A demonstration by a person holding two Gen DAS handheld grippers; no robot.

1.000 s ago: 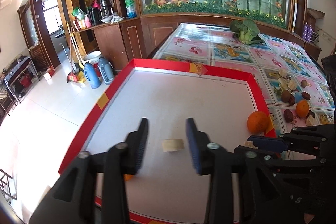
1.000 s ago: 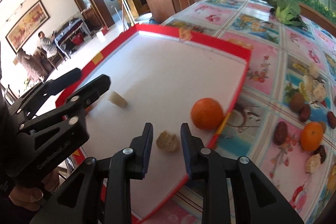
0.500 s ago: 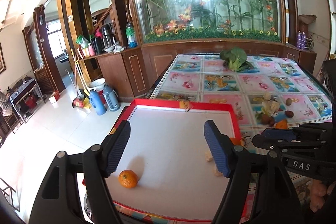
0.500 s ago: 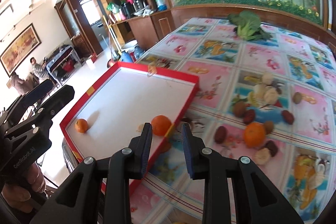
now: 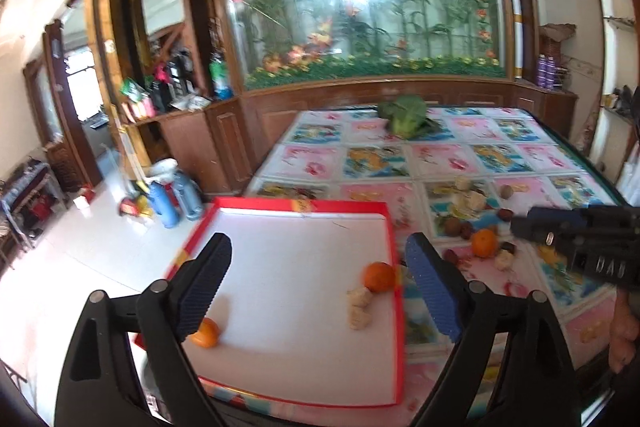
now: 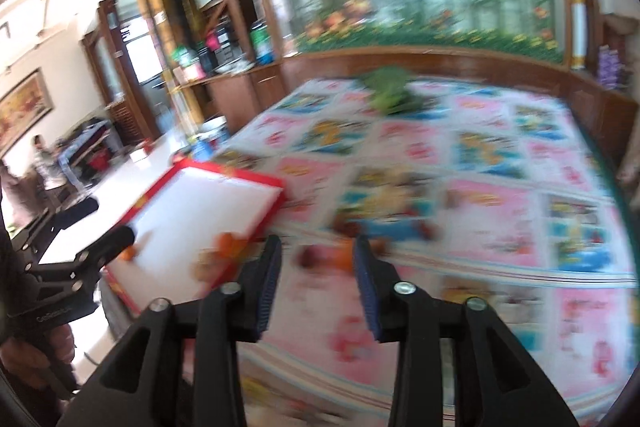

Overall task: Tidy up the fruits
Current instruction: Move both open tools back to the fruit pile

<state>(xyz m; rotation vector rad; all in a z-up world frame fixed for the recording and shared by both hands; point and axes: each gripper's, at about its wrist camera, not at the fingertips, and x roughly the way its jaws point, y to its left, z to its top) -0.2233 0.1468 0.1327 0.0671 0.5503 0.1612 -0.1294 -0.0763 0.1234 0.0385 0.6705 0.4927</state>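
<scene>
We hold both hand-held grippers open and empty: left hand-held gripper (image 5: 318, 287) above the tray (image 5: 394, 255), right hand-held gripper (image 6: 318, 285) over the tabletop (image 6: 500, 155). The next orange (image 5: 484, 243) lies there among nuts; it looks round, firm, smooth, so we should pinch across its middle.

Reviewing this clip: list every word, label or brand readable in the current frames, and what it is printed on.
"DAS", seen upside down: on the black right gripper body in the left wrist view.
Pale lettering on the black left gripper body in the right wrist view: too blurred to read.
Bottle labels on the wooden sideboard: too small.
</scene>
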